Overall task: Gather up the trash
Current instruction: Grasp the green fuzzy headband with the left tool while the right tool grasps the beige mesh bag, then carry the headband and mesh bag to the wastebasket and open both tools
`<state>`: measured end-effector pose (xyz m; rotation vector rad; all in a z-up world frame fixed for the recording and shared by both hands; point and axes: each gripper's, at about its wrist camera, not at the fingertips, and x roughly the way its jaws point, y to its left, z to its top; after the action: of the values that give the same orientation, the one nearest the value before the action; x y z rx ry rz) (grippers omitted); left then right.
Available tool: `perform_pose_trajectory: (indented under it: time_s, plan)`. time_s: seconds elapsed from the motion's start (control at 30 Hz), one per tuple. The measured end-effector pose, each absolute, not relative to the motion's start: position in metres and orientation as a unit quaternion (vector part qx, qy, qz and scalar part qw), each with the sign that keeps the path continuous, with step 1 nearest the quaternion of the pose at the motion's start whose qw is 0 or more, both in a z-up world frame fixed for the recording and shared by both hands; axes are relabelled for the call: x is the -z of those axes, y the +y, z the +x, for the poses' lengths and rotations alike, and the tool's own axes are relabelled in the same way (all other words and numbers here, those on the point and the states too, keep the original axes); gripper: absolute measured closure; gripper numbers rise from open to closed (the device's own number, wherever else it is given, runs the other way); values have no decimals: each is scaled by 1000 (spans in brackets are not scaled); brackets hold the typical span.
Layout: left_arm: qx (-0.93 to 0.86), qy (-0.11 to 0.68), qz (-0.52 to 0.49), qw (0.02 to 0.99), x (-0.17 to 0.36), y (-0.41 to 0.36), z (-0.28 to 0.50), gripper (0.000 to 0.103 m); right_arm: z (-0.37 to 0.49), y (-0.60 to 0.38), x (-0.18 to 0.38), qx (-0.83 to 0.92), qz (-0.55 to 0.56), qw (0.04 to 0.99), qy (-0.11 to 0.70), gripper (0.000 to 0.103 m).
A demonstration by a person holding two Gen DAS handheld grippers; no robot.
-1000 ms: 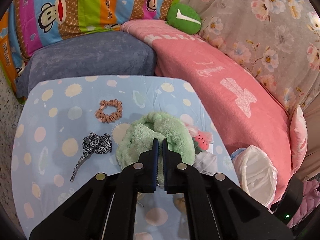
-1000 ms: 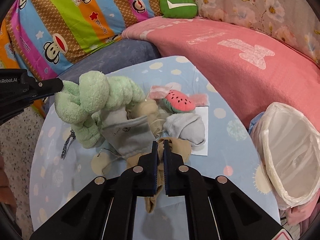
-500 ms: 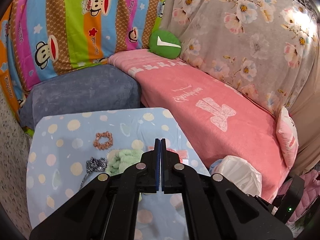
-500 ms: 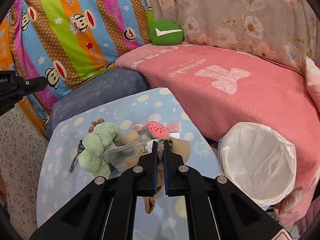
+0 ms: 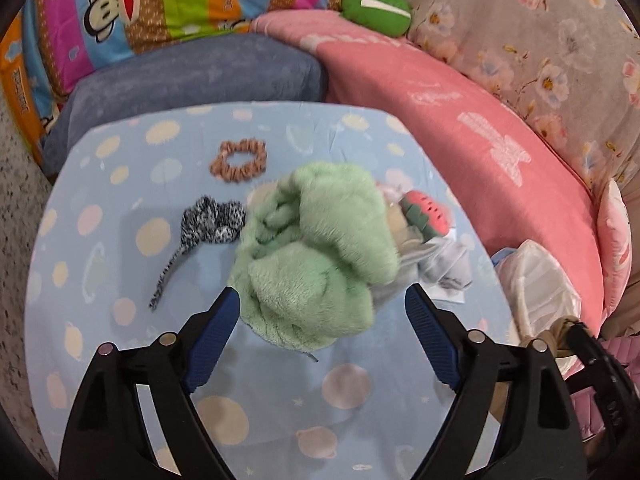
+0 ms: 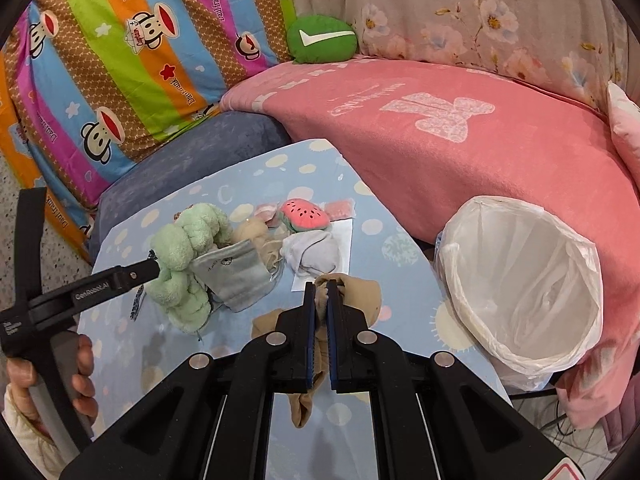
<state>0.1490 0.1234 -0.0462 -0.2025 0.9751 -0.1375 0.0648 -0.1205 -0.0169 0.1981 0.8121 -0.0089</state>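
My left gripper is open, its jaws wide on either side of a fluffy green cloth lying on the blue dotted table. The cloth also shows in the right wrist view, with my left gripper at its left side. My right gripper is shut on a beige stocking and holds it above the table, left of a white-lined trash bin. A grey pouch, a grey sock and a watermelon toy lie beside the cloth.
A tan scrunchie and a black-and-white scrunchie lie on the table's left part. A pink-covered sofa, a grey-blue cushion and a green pillow ring the table. The bin stands at the table's right edge.
My left gripper has opened and dropped back down to the green cloth. My right gripper has lifted the stocking and swung toward the bin.
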Motion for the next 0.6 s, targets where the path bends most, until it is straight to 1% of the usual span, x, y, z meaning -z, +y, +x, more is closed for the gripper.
perform_pose_trajectory:
  time_s: [0.03,0.1,0.13,0.17,0.2,0.23,0.27,0.37,0.43,0.6]
  plan:
    - [69,470,-104,874,52,125,151,23,67,-119,18,5,95,913,397,98]
    - [78,477,-117,867,61,126,155,32,69,-115,21,5,94,911,401,98]
    - [87,482,-121,863,65,126,157,44,70,-114,22,4,93,911,402,98]
    - [90,488,-121,859,68,125,159,59,71,-114,22,4,93,910,403,98]
    - [92,493,-120,857,70,124,160,68,71,-112,23,4,92,910,405,98]
    - [96,495,-121,855,71,124,161,81,72,-111,23,3,91,910,405,98]
    - [97,495,-123,854,69,126,160,88,72,-109,22,3,89,910,406,98]
    - [99,480,-129,862,54,131,155,96,72,-105,19,0,87,911,403,98]
    - [101,467,-134,868,38,135,152,98,72,-102,13,-3,86,912,401,98]
    - [108,420,-127,892,-22,140,145,99,74,-99,-6,-18,93,918,384,98]
